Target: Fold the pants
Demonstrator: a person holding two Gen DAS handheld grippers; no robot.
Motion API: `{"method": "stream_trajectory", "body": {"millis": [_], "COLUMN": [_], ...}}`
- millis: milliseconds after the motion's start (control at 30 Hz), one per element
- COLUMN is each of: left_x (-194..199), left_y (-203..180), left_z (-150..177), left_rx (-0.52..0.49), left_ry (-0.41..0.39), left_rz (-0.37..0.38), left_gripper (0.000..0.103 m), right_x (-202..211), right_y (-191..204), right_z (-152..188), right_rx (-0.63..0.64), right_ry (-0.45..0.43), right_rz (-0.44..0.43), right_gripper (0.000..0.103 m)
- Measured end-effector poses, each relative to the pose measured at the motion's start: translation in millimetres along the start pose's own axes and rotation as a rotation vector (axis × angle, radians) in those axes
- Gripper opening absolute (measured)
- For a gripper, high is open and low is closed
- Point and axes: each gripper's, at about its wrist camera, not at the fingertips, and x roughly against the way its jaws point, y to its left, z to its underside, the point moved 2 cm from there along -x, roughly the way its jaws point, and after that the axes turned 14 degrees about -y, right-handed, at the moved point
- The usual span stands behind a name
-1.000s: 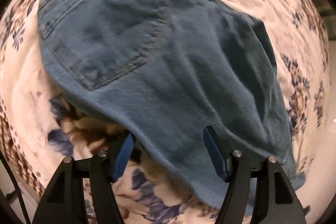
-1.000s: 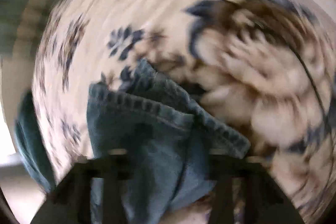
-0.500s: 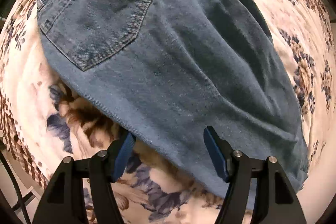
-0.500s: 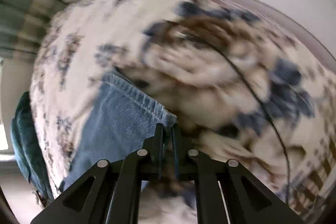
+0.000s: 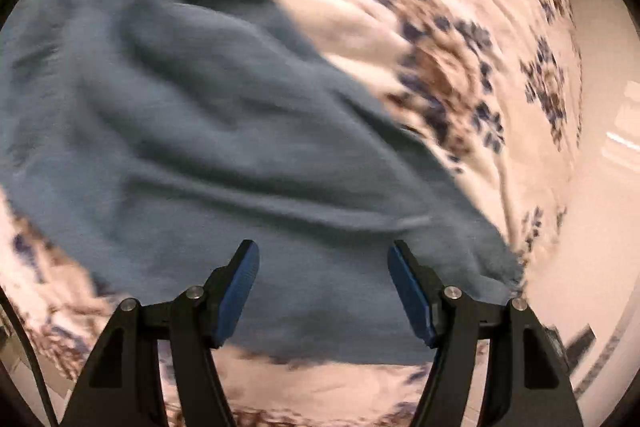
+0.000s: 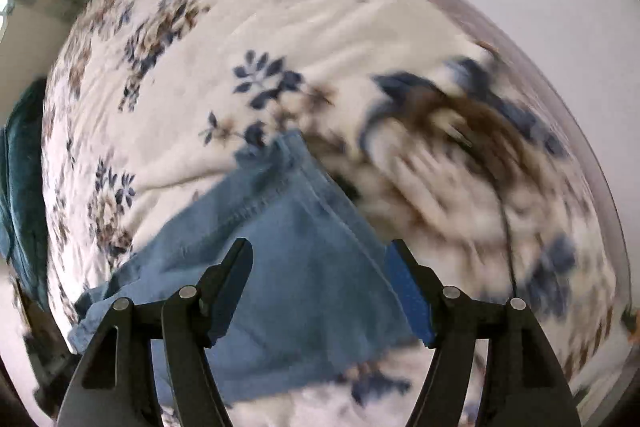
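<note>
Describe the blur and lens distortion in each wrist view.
Left wrist view: heavy motion smear across the jeans and floral blanket; only the left gripper stays crisp. Right wrist view: blanket smeared at right, hem stitching on the pants leg still readable. Both views: fisheye bulge, dark circular rim.

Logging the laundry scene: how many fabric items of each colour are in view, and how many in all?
Blue denim: 1, the pants
White floral: 1, the blanket beneath the pants
Dark teal: 1, a cloth at the blanket's edge, too blurred to identify
Total: 3
</note>
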Motion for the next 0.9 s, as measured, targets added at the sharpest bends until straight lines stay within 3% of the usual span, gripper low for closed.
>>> {"method": "stream_trajectory", "body": {"millis": [133, 167, 233, 300, 367, 467, 633, 733, 800, 833, 900], "left_x": [-53.6, -59.5, -73.4, -74.7, -65.0, -47.0, -11.4, -1.4, -0.8, -1.2, -2.9], "left_y": [-27.5, -28.2, -28.1, -25.5, -22.1, -27.1, -44.9, -56.8, -64.7, -64.3, -61.9], "left_z": [-4.3, -5.1, -8.2, -10.9, -8.6, -11.6, -41.4, -69.2, -76.6, -79.7, -76.6], "left_rx": [0.059, 0.066, 0.085, 0.108, 0.094, 0.069, 0.051, 0.005, -0.066, -0.115, -0.190], "left_ry": [0.128, 0.149, 0.162, 0.126, 0.086, 0.026, -0.104, -0.167, -0.198, -0.207, -0.219], "left_rz": [0.011, 0.002, -0.034, -0.054, -0.042, -0.017, 0.042, 0.048, 0.034, 0.005, -0.071], "left_gripper": [0.065, 0.065, 0.063, 0.044, 0.017, 0.005, 0.004, 0.004, 0.005, 0.009, 0.026], "right_x": [-62.0, -65.9, -64.6, -51.6, -26.8, 4.0, 37.0, 30.0, 12.2, -7.8, -29.1], "right_y": [4.8, 3.2, -1.2, -7.1, -11.5, -11.6, -5.0, 16.2, 20.1, 19.8, 19.8], "right_z": [-9.8, -8.7, -7.5, -6.7, -7.2, -8.6, -18.0, -31.7, -39.4, -40.3, -38.1], "right_rx": [0.037, 0.037, 0.040, 0.040, 0.035, 0.039, 0.042, 0.068, 0.073, 0.074, 0.096], "right_ry": [0.193, 0.199, 0.174, 0.126, 0.041, -0.044, -0.148, -0.175, -0.145, -0.083, 0.000], "right_rz": [0.033, 0.032, 0.029, 0.019, 0.000, -0.031, -0.082, -0.065, -0.041, -0.006, 0.051], "right_gripper": [0.069, 0.062, 0.028, 0.014, 0.014, 0.014, 0.014, 0.014, 0.014, 0.015, 0.025]}}
